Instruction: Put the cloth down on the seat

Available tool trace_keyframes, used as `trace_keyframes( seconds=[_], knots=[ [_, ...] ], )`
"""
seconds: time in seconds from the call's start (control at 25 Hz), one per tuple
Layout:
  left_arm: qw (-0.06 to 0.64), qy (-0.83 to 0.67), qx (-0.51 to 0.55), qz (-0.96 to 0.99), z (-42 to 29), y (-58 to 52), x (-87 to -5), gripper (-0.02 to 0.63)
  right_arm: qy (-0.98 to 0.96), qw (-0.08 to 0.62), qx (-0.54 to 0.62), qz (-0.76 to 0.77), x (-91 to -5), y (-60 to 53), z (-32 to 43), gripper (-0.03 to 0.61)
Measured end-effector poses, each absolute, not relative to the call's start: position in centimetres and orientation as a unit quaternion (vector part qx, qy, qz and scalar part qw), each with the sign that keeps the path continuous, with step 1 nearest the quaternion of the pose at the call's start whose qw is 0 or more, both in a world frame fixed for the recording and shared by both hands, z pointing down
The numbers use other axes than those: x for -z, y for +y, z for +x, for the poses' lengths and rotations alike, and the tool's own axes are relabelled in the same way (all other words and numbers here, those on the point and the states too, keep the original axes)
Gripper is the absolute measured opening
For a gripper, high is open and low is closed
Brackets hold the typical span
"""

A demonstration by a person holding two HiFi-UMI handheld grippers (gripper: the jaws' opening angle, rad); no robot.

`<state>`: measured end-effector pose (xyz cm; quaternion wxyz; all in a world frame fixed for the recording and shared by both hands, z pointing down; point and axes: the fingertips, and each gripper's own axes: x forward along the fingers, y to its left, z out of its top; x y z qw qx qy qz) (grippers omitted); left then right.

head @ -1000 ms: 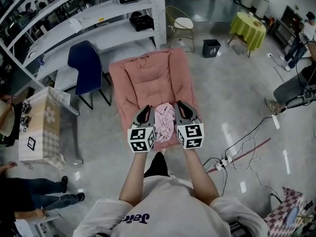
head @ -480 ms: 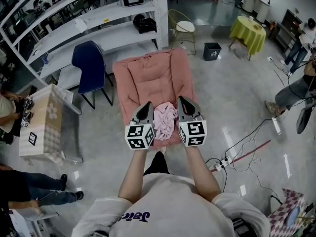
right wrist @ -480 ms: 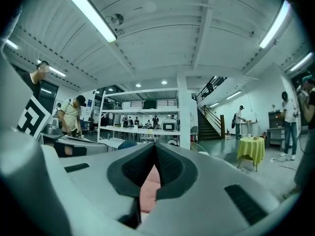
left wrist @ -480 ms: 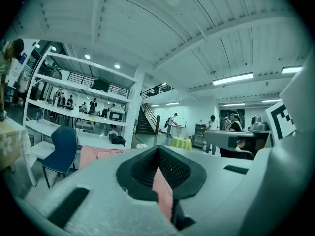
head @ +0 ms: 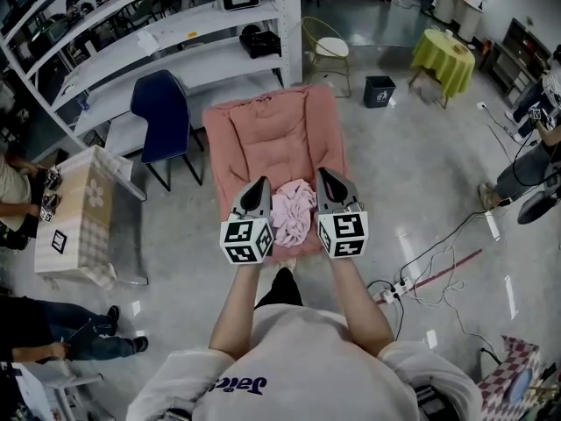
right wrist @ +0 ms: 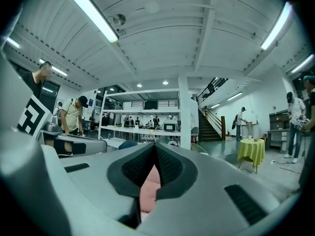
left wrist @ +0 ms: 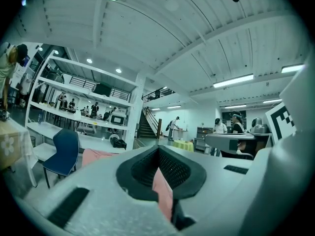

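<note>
Just L of the pink padded seat (head: 272,134) stands a navy chair (head: 162,112). Over the seat's front edge, L side, is the left tool (head: 260,184). Its jaws are closed tight on a fold of the cloth (head: 292,210), w/ pink fabric showing btwn the pads in the left gripper view. The cloth is a bunched pale-pink wad at the seat's front middle, btwn both tools; can't tell if it rests on the cushion. The right tool (head: 326,178) is over the seat's front R side, jaws likewise clamped on the cloth. Beyond the seat's R rear corner is a black bin (head: 378,90) on the floor.
</note>
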<state>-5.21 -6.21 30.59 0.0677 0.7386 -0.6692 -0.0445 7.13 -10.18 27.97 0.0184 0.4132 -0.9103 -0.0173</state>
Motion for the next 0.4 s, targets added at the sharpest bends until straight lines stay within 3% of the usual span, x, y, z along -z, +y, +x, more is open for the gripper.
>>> trace_keyframes(
  seconds=[0.4],
  knots=[
    [0.080, -0.662, 0.034, 0.745, -5.4, -9.1, -32.4, 0.015, -0.907, 0.030, 0.009, 0.419, -29.8, -13.2, 6.6, 0.014]
  ],
)
